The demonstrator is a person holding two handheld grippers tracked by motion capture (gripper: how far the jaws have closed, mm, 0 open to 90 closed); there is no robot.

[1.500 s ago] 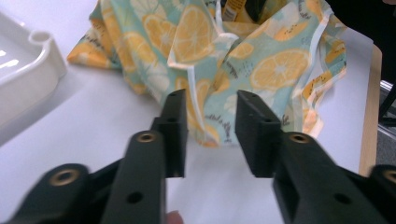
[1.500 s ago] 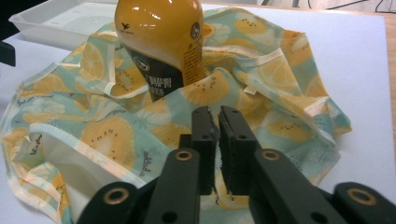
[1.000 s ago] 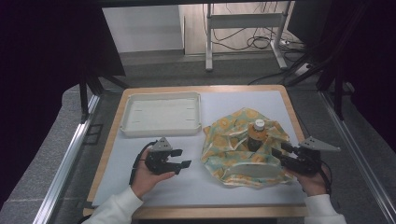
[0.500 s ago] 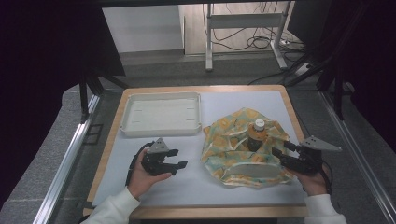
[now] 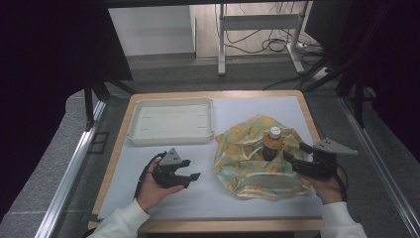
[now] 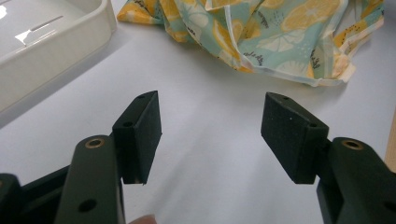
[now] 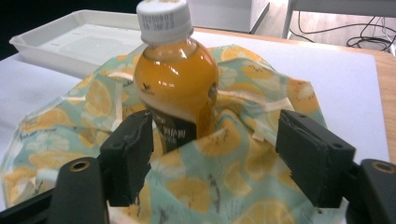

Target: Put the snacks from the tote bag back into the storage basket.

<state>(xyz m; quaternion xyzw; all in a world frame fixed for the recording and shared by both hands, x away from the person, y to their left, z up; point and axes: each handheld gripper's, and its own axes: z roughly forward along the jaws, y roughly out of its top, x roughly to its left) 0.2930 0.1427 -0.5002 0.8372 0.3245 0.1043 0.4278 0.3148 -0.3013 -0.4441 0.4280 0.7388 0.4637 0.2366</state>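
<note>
**Right jaws spread behind bottle, left idle over bare table**

Right gripper (image 5: 296,157): jaws have just been opening and now stand spread. In the right gripper view the bottle (image 7: 176,74) stands past the two pads, roughly centred on the gap. The left pad looks very close to the label, but I can't tell from this angle whether it touches; the right pad is clearly apart from the bottle. Nothing is pinched.

Bottle: upright, orange liquid, white cap, dark label low on the body. It stands in the middle of the crumpled cloth (image 5: 252,156), which is teal with a yellow citrus print. The cloth bunches up around the bottle's base and hides its foot. In the high view the bottle (image 5: 273,143) is on the right half of the table, just ahead of the right gripper's tips.

Left gripper (image 5: 187,174): jaws spread wide, nothing between them. In the left gripper view the pads (image 6: 140,135) hang over bare white table surface (image 6: 205,116), with the cloth edge (image 6: 280,42) farther off and not touching. The hand holds it on the left half of the table, near the tray and well apart from the bottle.

Tray (image 5: 171,121): white, shallow, rectangular, at the far left of the table. It sits just beside the cloth's far left corner. It is also visible behind the bottle in the right gripper view (image 7: 70,42).
</note>
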